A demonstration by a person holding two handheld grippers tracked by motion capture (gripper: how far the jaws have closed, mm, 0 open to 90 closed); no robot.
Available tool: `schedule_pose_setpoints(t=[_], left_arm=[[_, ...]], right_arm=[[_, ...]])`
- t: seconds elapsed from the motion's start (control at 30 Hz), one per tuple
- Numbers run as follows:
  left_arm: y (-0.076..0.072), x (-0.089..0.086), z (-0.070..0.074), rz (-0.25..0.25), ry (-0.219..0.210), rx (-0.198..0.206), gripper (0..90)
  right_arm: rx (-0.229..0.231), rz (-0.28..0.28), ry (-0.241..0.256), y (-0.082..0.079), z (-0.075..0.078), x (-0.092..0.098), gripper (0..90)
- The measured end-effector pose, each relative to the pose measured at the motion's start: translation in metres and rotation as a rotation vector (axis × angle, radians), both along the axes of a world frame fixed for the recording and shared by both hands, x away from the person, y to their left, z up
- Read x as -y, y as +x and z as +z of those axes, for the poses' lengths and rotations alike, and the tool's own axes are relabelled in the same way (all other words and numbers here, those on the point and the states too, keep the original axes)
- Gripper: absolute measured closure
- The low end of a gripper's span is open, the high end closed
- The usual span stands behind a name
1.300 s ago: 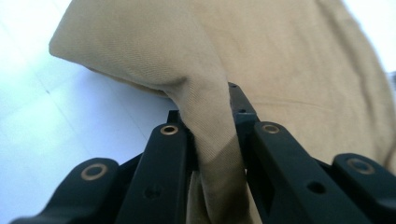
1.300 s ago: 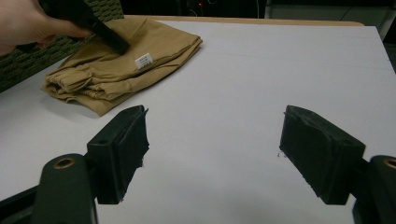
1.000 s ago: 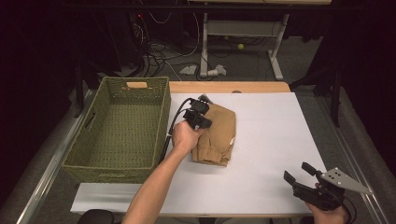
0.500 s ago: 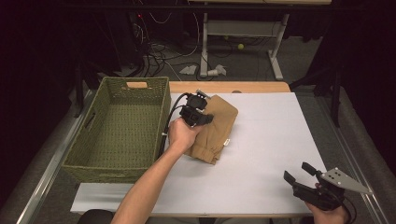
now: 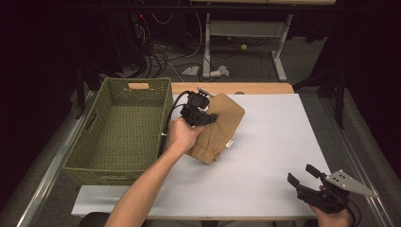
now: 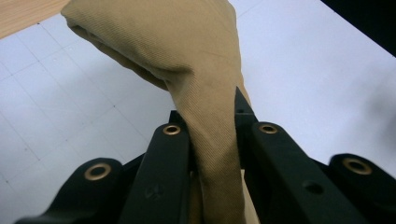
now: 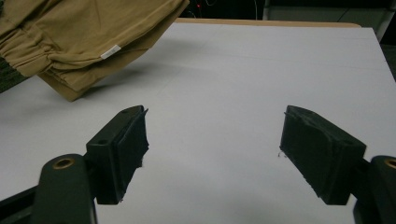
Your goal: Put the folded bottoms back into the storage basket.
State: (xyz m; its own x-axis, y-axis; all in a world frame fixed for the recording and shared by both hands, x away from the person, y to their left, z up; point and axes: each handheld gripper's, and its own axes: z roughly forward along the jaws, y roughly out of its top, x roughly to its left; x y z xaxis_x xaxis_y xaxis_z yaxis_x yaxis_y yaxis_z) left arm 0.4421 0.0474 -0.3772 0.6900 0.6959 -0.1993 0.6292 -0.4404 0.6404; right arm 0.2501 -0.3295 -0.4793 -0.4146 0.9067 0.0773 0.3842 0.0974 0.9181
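Observation:
A folded tan garment (image 5: 222,127) hangs lifted off the white table top, tilted, with my left gripper (image 5: 201,113) shut on its left part. In the left gripper view the tan cloth (image 6: 205,84) runs pinched between the two black jaws. My right gripper (image 5: 305,177) rests at the table's near right corner, open, nothing between its pads (image 7: 133,144). In the right gripper view the garment (image 7: 79,32) hangs above the table at upper left, a small white label on it.
A green woven basket (image 5: 94,156) stands at the left of the table, close beside the left hand. The white table sheet (image 5: 265,156) spreads to the right. A wooden strip (image 5: 255,88) runs along the far edge. Cables and table legs lie on the floor beyond.
The left gripper has lifted the tan garment off the table and carried it leftward toward the basket. The right gripper has stayed still.

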Motion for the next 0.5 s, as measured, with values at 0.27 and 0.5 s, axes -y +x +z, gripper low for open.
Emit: schedule_pose_setpoints(t=[0.27,0.5], left_arm=[[-0.008,-0.013,0.014,-0.014,-0.059,0.001,79.7],[-0.014,-0.024,0.024,-0.009,-0.079,0.017,79.7]], right_arm=[[0.000,-0.002,0.000,0.000,0.000,0.000,23.7],[-0.001,-0.003,0.001,0.000,0.000,0.000,23.6]])
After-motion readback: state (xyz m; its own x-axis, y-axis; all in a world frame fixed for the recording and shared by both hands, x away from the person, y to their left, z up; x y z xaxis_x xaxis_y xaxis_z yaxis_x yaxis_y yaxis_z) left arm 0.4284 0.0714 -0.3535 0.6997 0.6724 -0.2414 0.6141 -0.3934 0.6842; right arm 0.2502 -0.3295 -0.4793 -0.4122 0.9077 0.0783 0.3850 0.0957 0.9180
